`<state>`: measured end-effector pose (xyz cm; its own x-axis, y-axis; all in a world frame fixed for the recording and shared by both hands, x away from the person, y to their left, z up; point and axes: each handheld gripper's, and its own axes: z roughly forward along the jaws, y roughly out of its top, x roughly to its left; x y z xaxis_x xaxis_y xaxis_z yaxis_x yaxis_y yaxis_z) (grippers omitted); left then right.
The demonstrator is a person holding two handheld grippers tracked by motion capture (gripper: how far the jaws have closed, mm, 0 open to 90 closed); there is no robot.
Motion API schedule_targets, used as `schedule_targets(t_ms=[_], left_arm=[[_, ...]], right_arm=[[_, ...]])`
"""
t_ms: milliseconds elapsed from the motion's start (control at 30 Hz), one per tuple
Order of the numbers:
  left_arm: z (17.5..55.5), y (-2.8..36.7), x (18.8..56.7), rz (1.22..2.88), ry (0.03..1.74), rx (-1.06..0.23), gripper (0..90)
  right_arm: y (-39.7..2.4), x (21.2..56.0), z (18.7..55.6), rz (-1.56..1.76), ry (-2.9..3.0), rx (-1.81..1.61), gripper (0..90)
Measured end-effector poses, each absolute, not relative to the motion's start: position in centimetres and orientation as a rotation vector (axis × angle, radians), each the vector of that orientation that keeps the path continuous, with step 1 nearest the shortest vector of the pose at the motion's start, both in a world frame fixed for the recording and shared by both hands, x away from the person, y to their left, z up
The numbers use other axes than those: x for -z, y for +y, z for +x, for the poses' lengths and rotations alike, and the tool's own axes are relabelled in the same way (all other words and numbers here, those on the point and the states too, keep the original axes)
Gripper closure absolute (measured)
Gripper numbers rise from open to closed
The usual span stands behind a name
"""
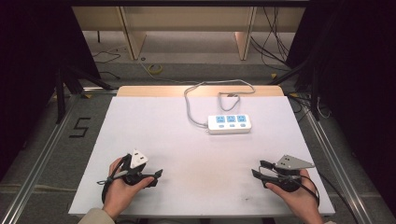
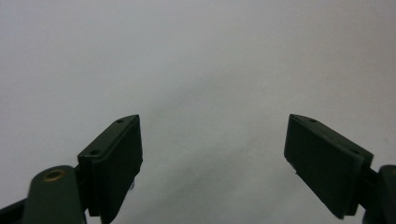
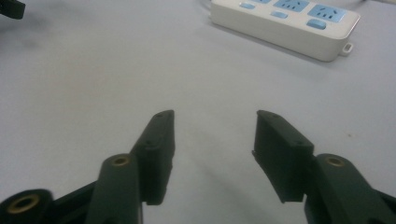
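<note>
A white power strip [image 1: 229, 124] with blue sockets lies flat on the white surface [image 1: 154, 126], toward its far side. A grey cord [image 1: 194, 100] runs from the strip's left end and loops behind it. The left gripper [image 1: 158, 175] is well in front of the strip and off to its left, low over the surface. Its jaws are wide apart with nothing between them. The right gripper [image 1: 258, 169] is in front of the strip and a bit to its right. Its jaws are wide apart too, holding nothing, and they point toward the strip.
</note>
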<state>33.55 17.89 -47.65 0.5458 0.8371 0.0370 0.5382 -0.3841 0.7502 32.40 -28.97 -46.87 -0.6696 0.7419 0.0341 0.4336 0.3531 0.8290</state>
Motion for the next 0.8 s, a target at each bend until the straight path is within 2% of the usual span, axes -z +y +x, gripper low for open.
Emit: schedule_targets(t_ms=[33,67,167,433,567,800], left_arm=[[33.6,17.9,47.6,2.08,1.105,-0.545,19.1],[33.5,17.9,47.7,2.078,1.107,-0.542,19.1],[33.5,17.8,47.7,2.087,1.1,-0.541,19.1],[33.5,17.7,47.7,2.091,1.099,-0.542,19.0],[33.5,17.7,47.8,2.094,1.097,-0.54,18.9],[33.5,17.7,47.8,2.094,1.095,-0.545,18.8]], right_arm=[[-29.0,46.9,32.4,1.035,2.273,-1.232,51.4],[-28.9,46.8,32.4,1.047,2.29,-1.218,57.6],[-28.8,46.7,32.5,1.055,2.308,-1.189,65.5],[-28.7,46.3,32.8,1.069,2.321,-1.112,78.6],[-28.9,46.1,32.9,1.067,2.328,-1.044,90.0],[-28.9,45.7,33.2,1.085,2.336,-0.991,90.0]])
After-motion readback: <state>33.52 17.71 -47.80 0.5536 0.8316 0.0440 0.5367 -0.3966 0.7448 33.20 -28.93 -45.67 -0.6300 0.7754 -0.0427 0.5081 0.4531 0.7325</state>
